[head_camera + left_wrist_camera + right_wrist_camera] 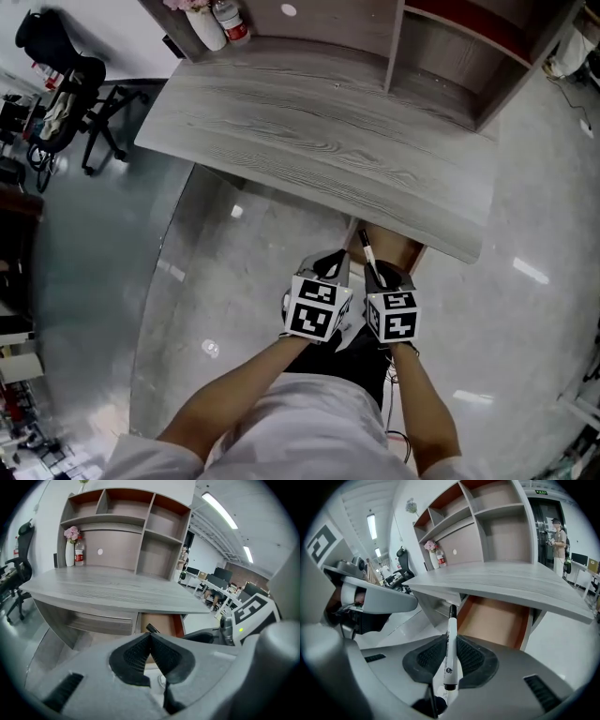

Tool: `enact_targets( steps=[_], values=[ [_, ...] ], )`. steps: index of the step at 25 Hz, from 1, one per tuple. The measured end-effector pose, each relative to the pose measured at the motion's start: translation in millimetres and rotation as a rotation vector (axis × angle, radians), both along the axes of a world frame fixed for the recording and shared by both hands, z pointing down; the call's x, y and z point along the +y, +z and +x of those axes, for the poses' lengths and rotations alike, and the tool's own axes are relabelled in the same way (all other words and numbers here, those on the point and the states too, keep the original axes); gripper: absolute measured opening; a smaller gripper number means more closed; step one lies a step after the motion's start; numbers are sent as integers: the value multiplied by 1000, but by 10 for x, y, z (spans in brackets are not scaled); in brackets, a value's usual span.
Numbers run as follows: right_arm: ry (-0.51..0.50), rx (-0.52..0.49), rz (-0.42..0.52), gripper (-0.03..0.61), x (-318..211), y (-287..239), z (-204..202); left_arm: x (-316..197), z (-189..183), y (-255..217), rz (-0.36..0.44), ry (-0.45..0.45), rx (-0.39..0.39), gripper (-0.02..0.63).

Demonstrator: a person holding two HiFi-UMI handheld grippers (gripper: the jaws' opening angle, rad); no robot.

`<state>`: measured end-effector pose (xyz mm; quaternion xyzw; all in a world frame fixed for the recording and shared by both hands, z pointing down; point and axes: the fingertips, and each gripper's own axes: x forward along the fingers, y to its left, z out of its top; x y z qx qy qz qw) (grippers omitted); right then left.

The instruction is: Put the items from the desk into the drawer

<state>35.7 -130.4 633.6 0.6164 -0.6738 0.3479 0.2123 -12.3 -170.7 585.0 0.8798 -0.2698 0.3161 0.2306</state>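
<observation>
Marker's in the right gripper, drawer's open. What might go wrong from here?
1. The marker sticks well past the right gripper; its tip might catch the desktop edge overhanging the drawer.
2. Pinched only on its lower half, it could tilt or drop if knocked.
3. The shut left gripper sits close alongside and may bump it.

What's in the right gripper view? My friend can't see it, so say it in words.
The right gripper has its jaws shut on a white marker with a black cap, pointing toward an open drawer under a grey desk. Shelves rise behind the desk.
</observation>
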Motion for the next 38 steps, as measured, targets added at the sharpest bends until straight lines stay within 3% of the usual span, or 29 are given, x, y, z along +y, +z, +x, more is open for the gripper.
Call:
enact_targets(
  steps=[13,38],
  values=[
    [109,-9,-26,54,-113,529,37,112,16,360,-4,114,-52,3],
    [73,54,-57,63,-116,518,-47,125,-207,275,-4,74,-29,3]
  ],
)
